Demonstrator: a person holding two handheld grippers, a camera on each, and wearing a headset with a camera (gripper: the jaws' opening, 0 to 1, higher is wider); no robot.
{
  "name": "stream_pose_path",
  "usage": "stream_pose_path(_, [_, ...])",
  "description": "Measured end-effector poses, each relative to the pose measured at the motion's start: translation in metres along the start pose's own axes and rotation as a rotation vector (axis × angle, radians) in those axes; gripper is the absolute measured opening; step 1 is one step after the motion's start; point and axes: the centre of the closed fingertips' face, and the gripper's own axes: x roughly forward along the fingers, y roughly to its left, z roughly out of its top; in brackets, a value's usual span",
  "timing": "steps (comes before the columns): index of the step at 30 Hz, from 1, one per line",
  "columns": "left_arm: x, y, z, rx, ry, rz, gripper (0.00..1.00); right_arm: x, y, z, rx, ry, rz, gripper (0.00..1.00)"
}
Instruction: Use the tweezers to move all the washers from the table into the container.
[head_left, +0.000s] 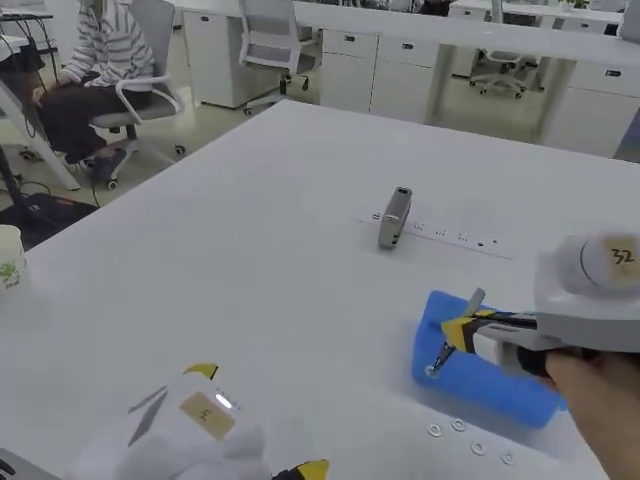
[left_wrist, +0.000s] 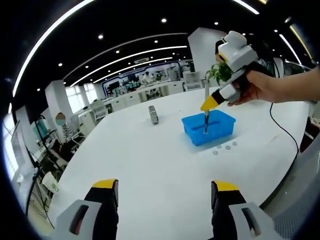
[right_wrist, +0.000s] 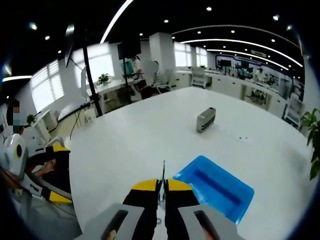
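Observation:
A blue container (head_left: 500, 390) stands on the white table (head_left: 250, 280) at the right. My right gripper (head_left: 458, 335) is shut on metal tweezers (head_left: 445, 350), whose tips point down into the container's left end. In the left gripper view the tweezers (left_wrist: 206, 112) reach into the container (left_wrist: 209, 128). Several small washers (head_left: 458, 426) lie on the table in front of the container, also seen as washers (left_wrist: 223, 147). My left gripper (head_left: 255, 420) sits low at the front left, open with nothing between its jaws (left_wrist: 165, 186). In the right gripper view the gripper (right_wrist: 162, 186) is shut on the tweezers (right_wrist: 163, 172) beside the container (right_wrist: 215, 187).
A small grey metal device (head_left: 395, 217) lies on a strip of sockets (head_left: 450, 237) behind the container. A paper cup (head_left: 8, 258) stands at the table's left edge. A person (head_left: 100, 60) sits on an office chair beyond the table.

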Motion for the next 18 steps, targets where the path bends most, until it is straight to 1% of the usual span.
stream_pose_path(3, [0.0,-0.002,0.001,-0.001,-0.008,-0.007,0.8,-0.001,-0.005,0.006,-0.012,-0.011,-0.012,0.0])
stream_pose_path(7, [0.0,-0.004,0.003,-0.01,-0.019,-0.023,0.83,0.001,-0.017,0.018,-0.011,-0.043,-0.035,0.0])
stream_pose_path(10, [0.0,-0.006,0.009,-0.026,-0.056,-0.038,0.87,0.004,-0.024,0.022,-0.002,-0.052,-0.047,0.0])
stream_pose_path(11, [0.0,-0.007,0.009,-0.029,-0.057,-0.041,0.88,0.007,-0.027,0.023,-0.001,-0.055,-0.055,0.0])
stream_pose_path(13, [0.001,-0.008,0.006,-0.029,-0.041,-0.047,0.89,0.011,-0.03,0.022,-0.013,-0.052,-0.073,0.0])
stream_pose_path(14, [0.002,-0.008,0.006,-0.027,-0.04,-0.05,0.89,0.013,-0.033,0.021,-0.02,-0.053,-0.084,0.0])
stream_pose_path(17, [0.001,-0.009,0.008,-0.021,-0.055,-0.055,0.9,0.023,-0.041,0.013,-0.057,-0.03,-0.116,0.0])
stream_pose_path(18, [0.001,-0.01,0.009,-0.025,-0.06,-0.058,0.9,0.027,-0.043,0.01,-0.063,-0.022,-0.12,0.0])
